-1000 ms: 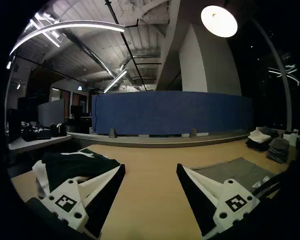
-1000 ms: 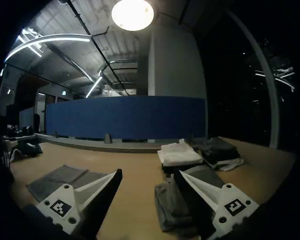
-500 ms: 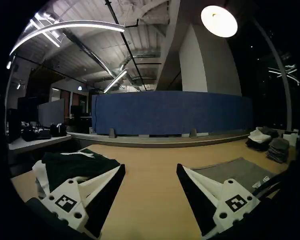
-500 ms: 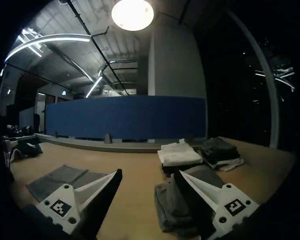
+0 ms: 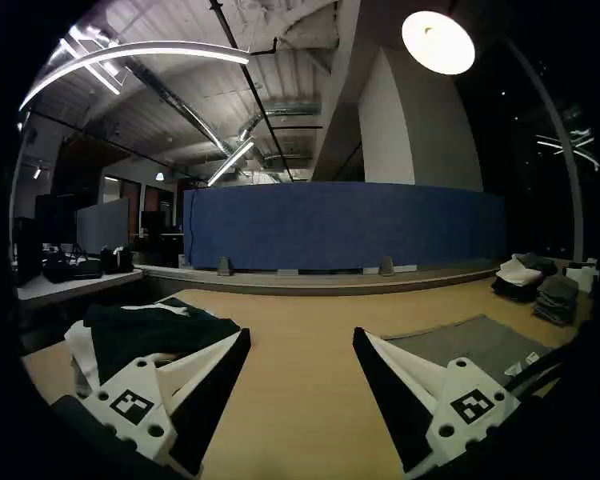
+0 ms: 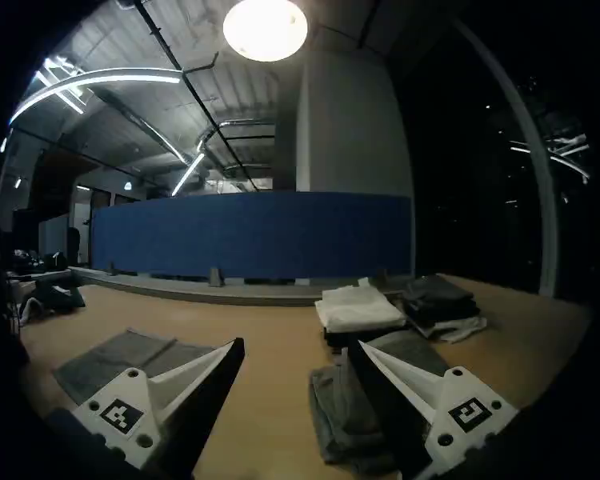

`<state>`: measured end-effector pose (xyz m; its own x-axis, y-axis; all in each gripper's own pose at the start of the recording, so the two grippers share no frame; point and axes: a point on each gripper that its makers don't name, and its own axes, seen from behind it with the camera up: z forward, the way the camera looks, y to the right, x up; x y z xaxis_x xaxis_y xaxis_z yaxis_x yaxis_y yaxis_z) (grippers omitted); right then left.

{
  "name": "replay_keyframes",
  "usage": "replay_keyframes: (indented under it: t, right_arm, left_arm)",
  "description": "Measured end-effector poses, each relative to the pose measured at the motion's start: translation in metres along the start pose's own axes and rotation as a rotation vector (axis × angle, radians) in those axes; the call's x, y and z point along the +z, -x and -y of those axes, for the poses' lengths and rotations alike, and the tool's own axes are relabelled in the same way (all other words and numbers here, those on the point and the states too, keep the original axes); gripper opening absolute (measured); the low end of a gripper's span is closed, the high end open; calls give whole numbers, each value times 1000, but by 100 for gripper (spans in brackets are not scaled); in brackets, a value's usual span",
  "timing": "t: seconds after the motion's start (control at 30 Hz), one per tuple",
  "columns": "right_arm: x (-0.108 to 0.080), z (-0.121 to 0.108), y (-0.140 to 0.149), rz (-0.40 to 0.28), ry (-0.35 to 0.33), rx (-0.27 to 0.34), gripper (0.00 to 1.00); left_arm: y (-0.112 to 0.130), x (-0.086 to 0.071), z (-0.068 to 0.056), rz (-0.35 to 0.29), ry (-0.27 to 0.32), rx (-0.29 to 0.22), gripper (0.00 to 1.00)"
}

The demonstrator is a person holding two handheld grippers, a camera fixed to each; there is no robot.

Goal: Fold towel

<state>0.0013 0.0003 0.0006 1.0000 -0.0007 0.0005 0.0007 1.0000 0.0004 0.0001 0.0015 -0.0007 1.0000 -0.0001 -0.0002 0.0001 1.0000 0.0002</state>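
A grey towel (image 5: 480,346) lies flat on the wooden table (image 5: 300,320), behind the right finger in the left gripper view. The same grey towel (image 6: 116,356) appears at the lower left of the right gripper view, behind the left finger. My left gripper (image 5: 302,336) is open above the table with nothing between its fingers. My right gripper (image 6: 294,344) is open too, held over bare wood just left of a folded grey towel (image 6: 348,400).
A dark green and white heap of cloth (image 5: 144,332) lies at the left in the left gripper view. Stacks of folded towels (image 6: 396,312), white and dark grey, stand beyond the right gripper. A blue partition (image 5: 340,224) closes the table's far edge.
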Motion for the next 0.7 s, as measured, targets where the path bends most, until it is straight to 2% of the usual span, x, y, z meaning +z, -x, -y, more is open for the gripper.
replay_keyframes:
  t: [0.47, 0.7]
  right_arm:
    - [0, 2, 0, -2, -3, -1, 100]
    - [1, -8, -10, -11, 28, 9, 100]
  left_arm:
    - [0, 0, -2, 1, 5, 0, 95]
    - [2, 5, -3, 9, 0, 12, 95]
